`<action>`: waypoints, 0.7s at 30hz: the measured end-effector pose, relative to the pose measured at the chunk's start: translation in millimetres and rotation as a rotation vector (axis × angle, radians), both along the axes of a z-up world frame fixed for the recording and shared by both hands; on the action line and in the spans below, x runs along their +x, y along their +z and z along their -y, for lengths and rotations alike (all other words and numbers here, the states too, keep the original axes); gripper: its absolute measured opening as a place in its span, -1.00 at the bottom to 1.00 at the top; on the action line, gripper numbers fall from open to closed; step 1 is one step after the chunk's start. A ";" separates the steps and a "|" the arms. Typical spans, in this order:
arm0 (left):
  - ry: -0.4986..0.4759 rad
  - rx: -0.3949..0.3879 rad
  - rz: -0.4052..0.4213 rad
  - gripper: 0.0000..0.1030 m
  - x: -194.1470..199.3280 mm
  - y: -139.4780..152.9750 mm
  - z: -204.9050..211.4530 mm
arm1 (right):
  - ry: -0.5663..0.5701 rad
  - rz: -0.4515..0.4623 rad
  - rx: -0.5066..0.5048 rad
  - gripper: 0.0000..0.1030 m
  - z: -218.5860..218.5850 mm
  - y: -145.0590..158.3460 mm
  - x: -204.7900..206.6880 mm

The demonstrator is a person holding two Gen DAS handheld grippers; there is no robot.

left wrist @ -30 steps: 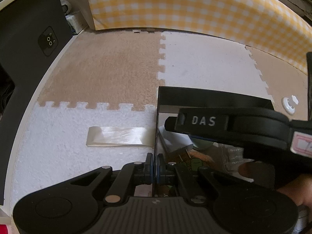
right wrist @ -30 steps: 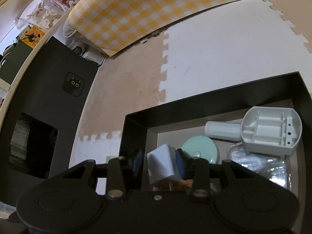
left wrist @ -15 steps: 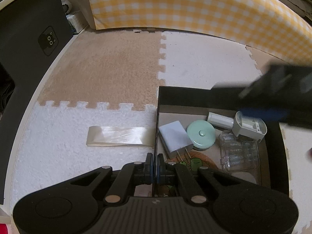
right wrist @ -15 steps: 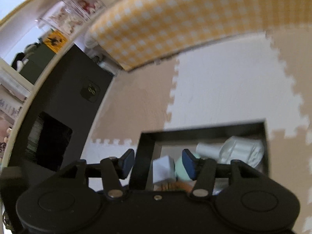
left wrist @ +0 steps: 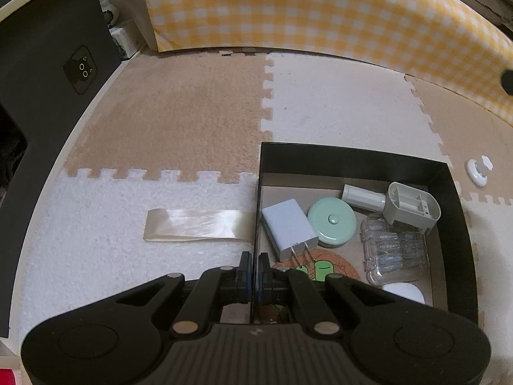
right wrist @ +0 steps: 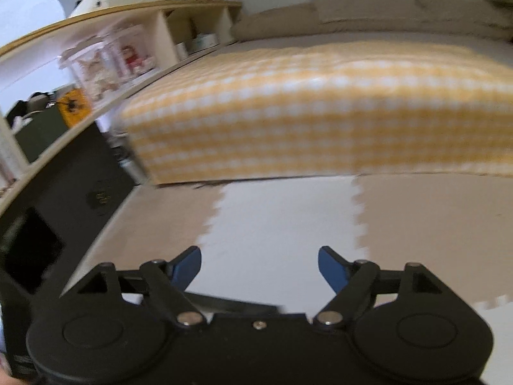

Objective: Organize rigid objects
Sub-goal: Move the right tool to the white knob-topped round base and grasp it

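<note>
Black box (left wrist: 352,160) sits on the puzzle-mat floor (left wrist: 336,106), its left wall on the seam between a white tile and the tan one.

My left gripper (left wrist: 253,268): jaws pinched shut on that left wall's top edge, one pad either side.

Inside the box:
- white USB charger (left wrist: 288,224), lying flat at the left wall, long axis running near-to-far, prongs pointing back toward me
- mint round case (left wrist: 332,221), just right of the charger, touching or nearly
- grey-white plastic part with a tube stub (left wrist: 400,205), at the far right corner, long axis left-right, open side up
- clear blister pack (left wrist: 394,253), below it, along the right wall
- cork coaster with green figures (left wrist: 320,269), under the charger prongs
- white rounded thing (left wrist: 404,292), near right corner, can't tell what it is

My right gripper (right wrist: 259,264): jaws have just been opening, now wide apart, nothing between them. That view is motion-blurred and shows only mat, no box.

Outside:
- shiny tape strip (left wrist: 195,224), flat on the white tile, its right end at the box's left wall
- small white knob (left wrist: 477,173), on the mat beyond the right wall
- yellow gingham mattress (left wrist: 304,12), bounding the far side
- black cabinet (left wrist: 38,96), on the left

Mat between box and mattress is open.
</note>
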State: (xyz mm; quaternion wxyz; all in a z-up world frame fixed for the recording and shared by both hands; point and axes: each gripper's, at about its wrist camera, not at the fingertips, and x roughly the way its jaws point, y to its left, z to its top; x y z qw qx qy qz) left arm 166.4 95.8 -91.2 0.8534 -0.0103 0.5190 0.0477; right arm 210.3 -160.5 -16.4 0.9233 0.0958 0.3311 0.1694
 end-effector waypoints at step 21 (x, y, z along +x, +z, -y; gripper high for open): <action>0.024 0.031 0.094 -0.95 -17.2 0.8 5.7 | -0.266 0.070 -0.195 1.00 98.3 -87.0 13.2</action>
